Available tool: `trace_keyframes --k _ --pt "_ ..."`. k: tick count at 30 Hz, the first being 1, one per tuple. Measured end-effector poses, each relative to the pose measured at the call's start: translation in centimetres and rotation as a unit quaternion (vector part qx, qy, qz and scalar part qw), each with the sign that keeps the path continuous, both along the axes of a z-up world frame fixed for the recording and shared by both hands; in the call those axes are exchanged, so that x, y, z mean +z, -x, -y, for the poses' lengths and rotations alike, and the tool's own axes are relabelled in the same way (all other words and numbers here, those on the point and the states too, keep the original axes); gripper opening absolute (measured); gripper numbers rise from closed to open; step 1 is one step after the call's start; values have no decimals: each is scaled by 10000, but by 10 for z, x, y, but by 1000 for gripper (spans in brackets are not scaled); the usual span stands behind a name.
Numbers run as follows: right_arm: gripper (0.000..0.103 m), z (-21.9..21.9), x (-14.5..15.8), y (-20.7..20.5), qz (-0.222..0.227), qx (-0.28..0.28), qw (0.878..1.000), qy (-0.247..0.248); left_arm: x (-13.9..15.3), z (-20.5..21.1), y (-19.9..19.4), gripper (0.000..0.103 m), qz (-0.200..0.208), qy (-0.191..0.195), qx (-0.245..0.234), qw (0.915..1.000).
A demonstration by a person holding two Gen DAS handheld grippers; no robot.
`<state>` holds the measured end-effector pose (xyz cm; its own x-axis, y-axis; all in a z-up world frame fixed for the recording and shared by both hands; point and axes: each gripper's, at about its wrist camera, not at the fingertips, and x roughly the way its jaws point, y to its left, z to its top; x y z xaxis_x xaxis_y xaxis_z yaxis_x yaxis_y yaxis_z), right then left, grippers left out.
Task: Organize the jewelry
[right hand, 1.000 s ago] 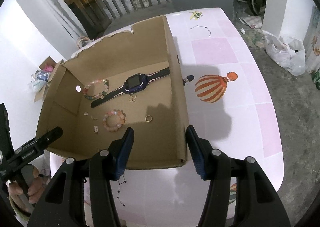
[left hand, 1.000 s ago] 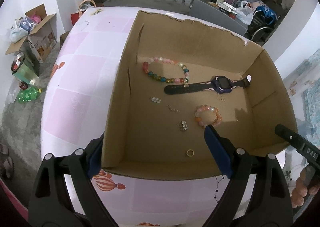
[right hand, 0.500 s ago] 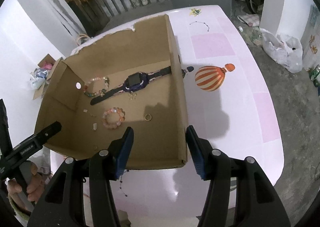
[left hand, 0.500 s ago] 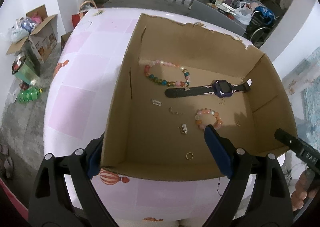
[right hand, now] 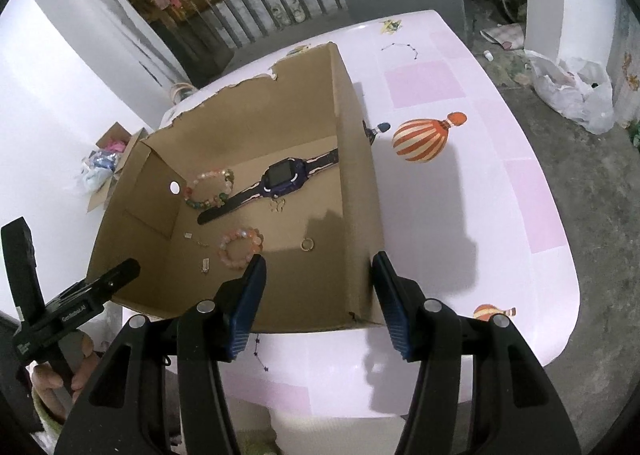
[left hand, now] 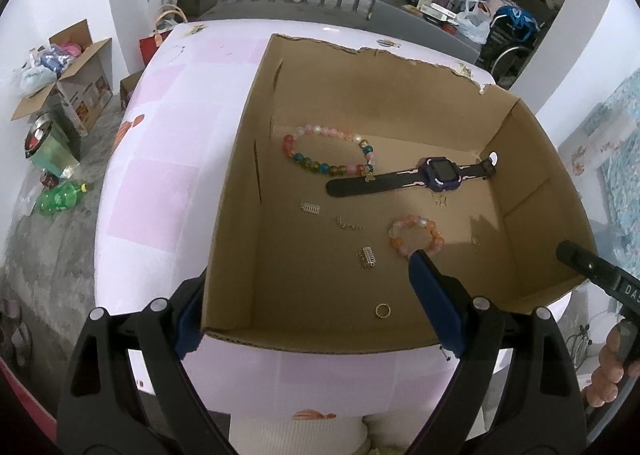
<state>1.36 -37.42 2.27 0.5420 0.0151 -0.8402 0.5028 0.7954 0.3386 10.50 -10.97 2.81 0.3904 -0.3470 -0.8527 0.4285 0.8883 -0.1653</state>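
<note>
With both tongs, left tongs (left hand: 316,307) and right tongs (right hand: 320,297), gaping empty, lower one straight onto the orange bracelet (left hand: 416,235) inside the box (left hand: 236,175).

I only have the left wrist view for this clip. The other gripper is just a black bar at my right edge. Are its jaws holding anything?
Observer: No. In the right wrist view the right gripper has its jaws open and empty, over the near right corner of the box.
Operator: There's a faint speck in the shadow by the right wall, past the orange bracelet. What is it?
Observer: A small gold ring, lying flat to the right of that bracelet.
Operator: Anything on the table right of the box?
Observer: Only cloth prints show there, the largest a striped balloon. I see no jewelry.
</note>
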Motion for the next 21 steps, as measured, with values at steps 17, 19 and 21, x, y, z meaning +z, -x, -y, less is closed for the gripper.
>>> trace_keyframes --k 17,19,21 --pt "54 -19 -4 24 8 35 10000 42 -8 -9 8 86 181 -89 11 9998" --pt "54 -20 -5 26 31 40 10000 47 -8 -9 10 86 243 -114 26 9996" --pt "54 -19 -5 26 56 40 10000 28 -7 -6 10 86 299 -150 32 9994"
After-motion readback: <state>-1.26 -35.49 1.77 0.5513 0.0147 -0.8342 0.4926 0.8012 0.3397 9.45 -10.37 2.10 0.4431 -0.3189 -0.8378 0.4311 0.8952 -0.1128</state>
